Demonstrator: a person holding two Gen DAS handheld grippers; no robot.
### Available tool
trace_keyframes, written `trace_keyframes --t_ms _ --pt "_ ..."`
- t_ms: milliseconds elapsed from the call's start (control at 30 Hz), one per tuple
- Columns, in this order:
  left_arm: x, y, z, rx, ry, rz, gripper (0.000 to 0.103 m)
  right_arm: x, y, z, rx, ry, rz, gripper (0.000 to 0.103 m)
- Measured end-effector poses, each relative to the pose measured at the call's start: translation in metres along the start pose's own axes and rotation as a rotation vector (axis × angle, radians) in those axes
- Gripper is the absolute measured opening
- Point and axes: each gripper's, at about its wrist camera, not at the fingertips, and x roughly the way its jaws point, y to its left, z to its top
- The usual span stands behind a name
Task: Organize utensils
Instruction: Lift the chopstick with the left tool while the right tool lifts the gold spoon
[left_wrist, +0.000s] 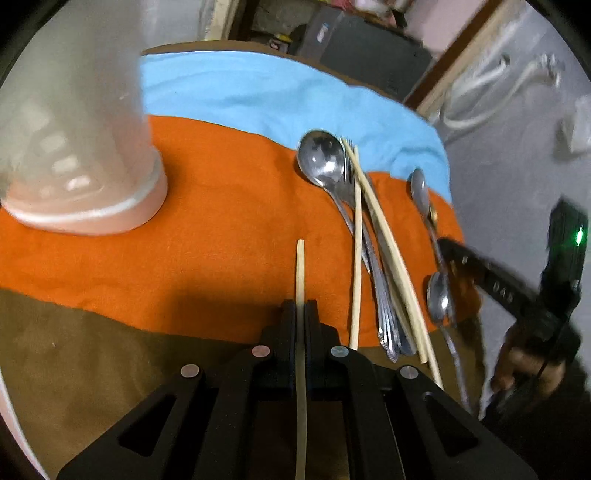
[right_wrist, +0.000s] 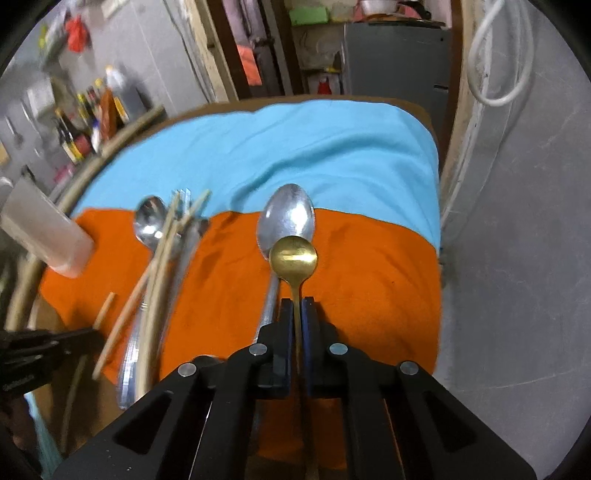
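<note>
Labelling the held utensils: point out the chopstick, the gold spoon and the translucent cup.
chopstick (left_wrist: 300, 273), left wrist view, on the shaft ahead of the jaws.
gold spoon (right_wrist: 293, 256), right wrist view, on the bowl.
translucent cup (left_wrist: 88, 147), left wrist view, on the side wall.

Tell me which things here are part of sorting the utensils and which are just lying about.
Part of the job:
- chopstick in the left tool
- gold spoon in the right tool
- large steel spoon
- pile of spoons, forks and chopsticks
- translucent cup

Just lying about:
- bottles on the shelf
- white cable
- orange cloth
- blue cloth
</note>
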Motion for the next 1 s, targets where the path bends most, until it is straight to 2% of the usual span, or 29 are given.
trace_keyframes --t_ms 100,167,267,567,767,1000 --pt "-0.011 0.006 -0.006 -0.016 -0.069 -0.017 0.002 -0.012 -0.001 -0.011 0.032 -0.047 0.01 0.002" --pt "-0.023 0.008 -0.011 -0.021 -0.132 -0.053 0.002 -0.027 0.003 -0.019 0.045 -0.109 0.034 0.002" --pt "-0.04 0.005 -0.017 0.008 -0.221 -0.062 0.002 -0.046 0.015 -0.026 0.033 -0.19 0.053 0.002" --pt "-0.089 0.006 -0.017 0.072 -0.411 -0.083 0.002 -0.075 0.065 -0.024 0.048 -0.353 0.153 0.002" --pt "-0.138 0.031 -0.006 0.051 -0.528 -0.112 0.002 -0.097 0.112 -0.004 0.03 -0.465 0.278 0.002" --pt "-0.209 0.089 0.031 -0.015 -0.704 -0.12 0.002 -0.107 0.176 0.051 0.014 -0.612 0.48 0.002"
